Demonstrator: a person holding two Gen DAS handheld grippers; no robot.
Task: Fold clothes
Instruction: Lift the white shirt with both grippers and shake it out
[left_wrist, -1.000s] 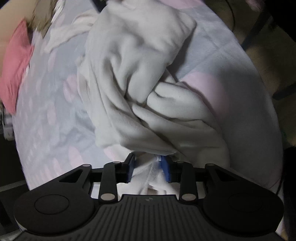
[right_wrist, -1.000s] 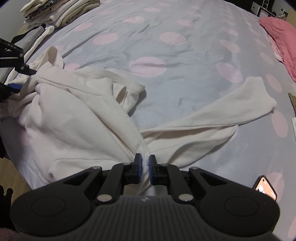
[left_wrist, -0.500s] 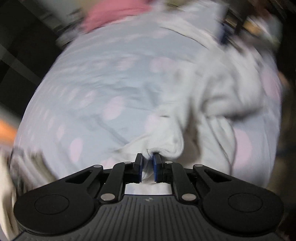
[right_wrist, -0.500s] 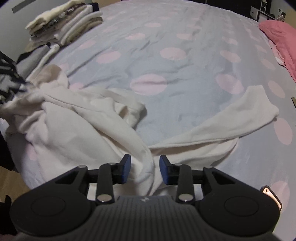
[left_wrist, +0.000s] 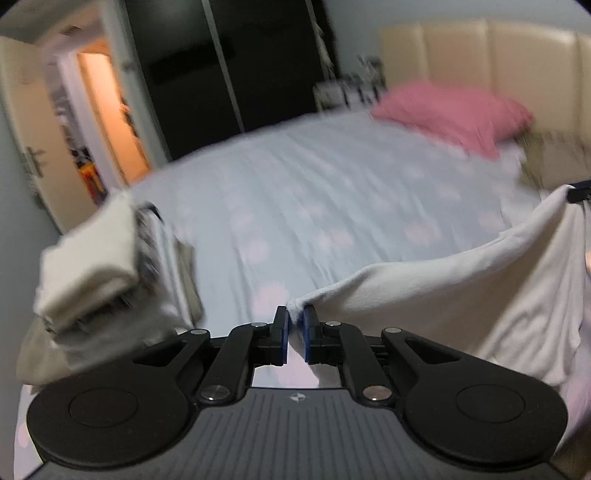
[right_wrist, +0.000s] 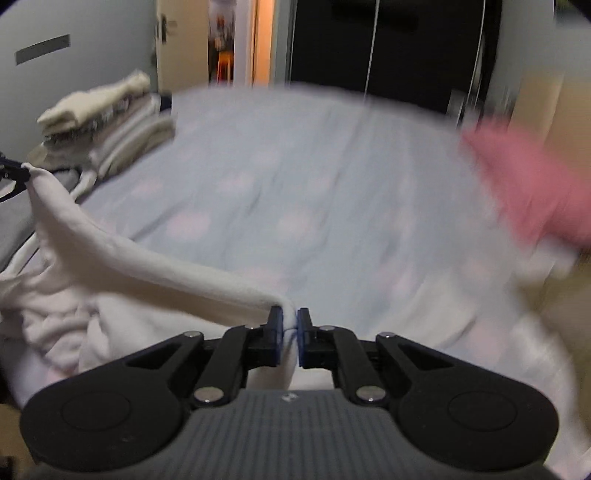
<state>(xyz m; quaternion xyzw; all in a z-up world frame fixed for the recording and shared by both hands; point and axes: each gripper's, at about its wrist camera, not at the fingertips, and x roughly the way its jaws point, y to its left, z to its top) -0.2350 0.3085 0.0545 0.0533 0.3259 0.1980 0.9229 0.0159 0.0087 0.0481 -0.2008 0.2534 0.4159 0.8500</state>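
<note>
A white fleece garment hangs stretched between both grippers above the bed. My left gripper pinches one corner of it, and its jaws are still closing on the cloth. In the right wrist view my right gripper grips another bunched edge of the garment, its jaws also closing with cloth between the pads. The left gripper's tip shows at that view's far left, holding the cloth's raised end. The rest of the garment sags in folds toward the bed's near edge. Both views are motion-blurred.
The bed has a pale blue sheet with pink dots. A stack of folded clothes sits at its left corner. A pink pillow lies by the cream headboard. A lit doorway and a dark wardrobe stand beyond.
Both grippers have risen and lifted the garment off the bed. The left view has rolled upright. The right jaws opened on the cloth half a second ago and have shut on it again.
</note>
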